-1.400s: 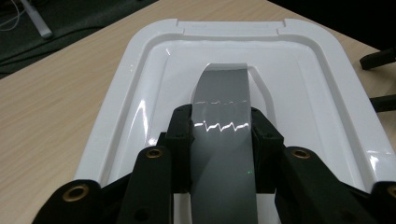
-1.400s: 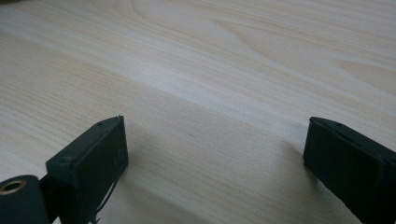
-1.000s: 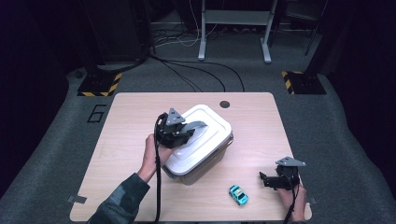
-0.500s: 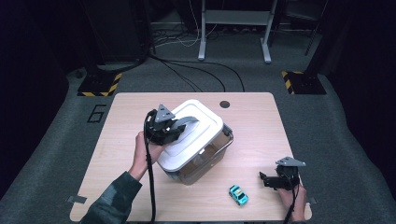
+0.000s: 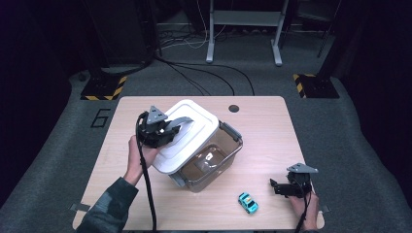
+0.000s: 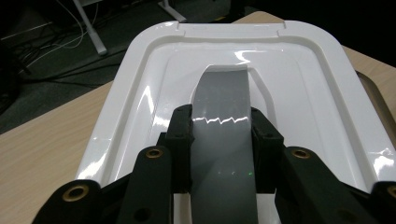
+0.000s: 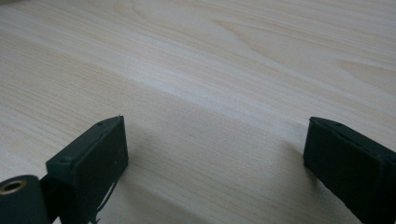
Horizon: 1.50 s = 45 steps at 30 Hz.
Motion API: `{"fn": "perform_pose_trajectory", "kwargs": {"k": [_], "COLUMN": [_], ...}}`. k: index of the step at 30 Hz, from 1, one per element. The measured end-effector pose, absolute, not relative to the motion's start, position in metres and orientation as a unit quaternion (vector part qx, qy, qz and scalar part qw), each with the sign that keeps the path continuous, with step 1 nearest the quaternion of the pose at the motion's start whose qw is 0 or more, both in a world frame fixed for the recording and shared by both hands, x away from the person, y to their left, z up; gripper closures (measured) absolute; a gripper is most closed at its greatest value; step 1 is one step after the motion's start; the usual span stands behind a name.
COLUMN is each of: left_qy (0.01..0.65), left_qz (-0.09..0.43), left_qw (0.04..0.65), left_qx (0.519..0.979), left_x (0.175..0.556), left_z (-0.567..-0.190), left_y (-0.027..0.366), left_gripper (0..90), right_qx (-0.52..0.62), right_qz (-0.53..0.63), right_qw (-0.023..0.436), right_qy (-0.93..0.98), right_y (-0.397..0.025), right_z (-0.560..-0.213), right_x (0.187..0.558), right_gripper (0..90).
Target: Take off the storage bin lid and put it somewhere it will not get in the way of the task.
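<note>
On a pale wooden table (image 5: 262,126) with rounded corners, seen from above, sits a clear brown-tinted plastic storage box (image 5: 214,160) with grey latches, near the table's middle. Its glossy white rectangular lid (image 5: 187,136) is lifted and tilted, covering the box's left part and leaving the right part of the interior exposed. The left gripper (image 5: 167,130) — black, with a grey three-cornered plate on top — is clamped on the lid's grey handle strap (image 6: 223,135); in the left gripper view the two jaws press against either side of that strap, with the white lid spreading out beyond them. The person's left hand (image 5: 138,153) holds this gripper, a dark camouflage-patterned sleeve (image 5: 109,208) coming in from the table's near edge. The right gripper (image 5: 278,188) rests low at the near right corner, well apart from the box — its jaws are spread wide with nothing but bare wood between them. A small turquoise toy car (image 5: 248,202) lies on the table just to its left.
</note>
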<state>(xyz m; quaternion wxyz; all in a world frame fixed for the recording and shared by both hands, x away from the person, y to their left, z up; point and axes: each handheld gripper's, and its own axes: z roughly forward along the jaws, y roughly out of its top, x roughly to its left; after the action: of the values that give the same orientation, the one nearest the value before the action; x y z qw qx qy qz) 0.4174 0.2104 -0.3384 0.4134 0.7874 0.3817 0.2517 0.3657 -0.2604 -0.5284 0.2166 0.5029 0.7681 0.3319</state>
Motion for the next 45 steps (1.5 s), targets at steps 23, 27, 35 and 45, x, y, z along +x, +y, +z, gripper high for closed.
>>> {"fn": "perform_pose_trajectory", "kwargs": {"k": [23,27,35,45], "left_qy": [0.465,0.483,0.514,0.543], "left_qz": [0.283,0.288,0.290,0.286], "left_qw": [0.405,0.401,0.392,0.379], "left_qx": [0.735,0.723,0.706,0.692], "left_x": [0.429,0.432,0.439,0.445], "left_z": [-0.350,-0.355,-0.369,-0.390], "left_y": [0.280,0.292,0.311,0.329], "left_gripper": [67.1,67.1,67.1,67.1], "right_qx": [0.503,0.503,0.504,0.504], "right_qz": [0.332,0.331,0.332,0.332], "right_qw": [0.217,0.216,0.218,0.218], "right_qy": [0.768,0.768,0.767,0.767], "right_y": [-0.260,-0.260,-0.260,-0.260], "right_z": [-0.528,-0.528,-0.528,-0.528], "right_x": [0.366,0.366,0.366,0.366], "right_gripper": [5.9,5.9,5.9,6.0]}}
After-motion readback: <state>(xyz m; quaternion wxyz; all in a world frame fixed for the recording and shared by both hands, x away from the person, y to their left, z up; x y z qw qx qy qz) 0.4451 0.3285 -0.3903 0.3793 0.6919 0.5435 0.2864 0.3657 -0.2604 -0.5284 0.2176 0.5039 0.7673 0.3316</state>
